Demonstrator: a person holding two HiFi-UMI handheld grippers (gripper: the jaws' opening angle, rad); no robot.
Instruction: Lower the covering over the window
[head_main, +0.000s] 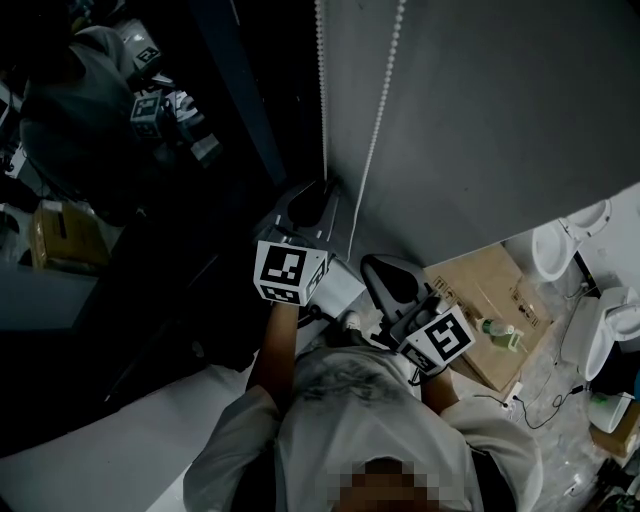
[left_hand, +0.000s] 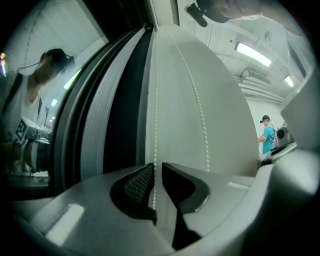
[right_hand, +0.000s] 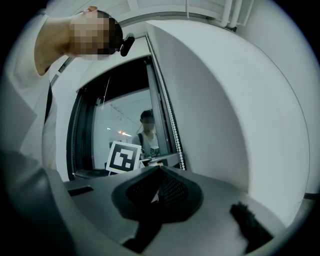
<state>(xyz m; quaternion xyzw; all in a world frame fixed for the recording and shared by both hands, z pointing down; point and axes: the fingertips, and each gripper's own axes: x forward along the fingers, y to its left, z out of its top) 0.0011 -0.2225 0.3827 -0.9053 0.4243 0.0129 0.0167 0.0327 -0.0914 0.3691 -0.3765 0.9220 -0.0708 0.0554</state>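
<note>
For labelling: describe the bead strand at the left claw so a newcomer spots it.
On the grey blind beside the dark window frame hang two bead strands. Take the straight strand nearest the frame, between the left claw's jaws; the other strand bows away.

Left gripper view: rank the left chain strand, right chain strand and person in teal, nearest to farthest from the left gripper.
1. Left chain strand, between the jaws of the left gripper.
2. Right chain strand, slightly to the right.
3. Person in teal, far off, right side.
</note>
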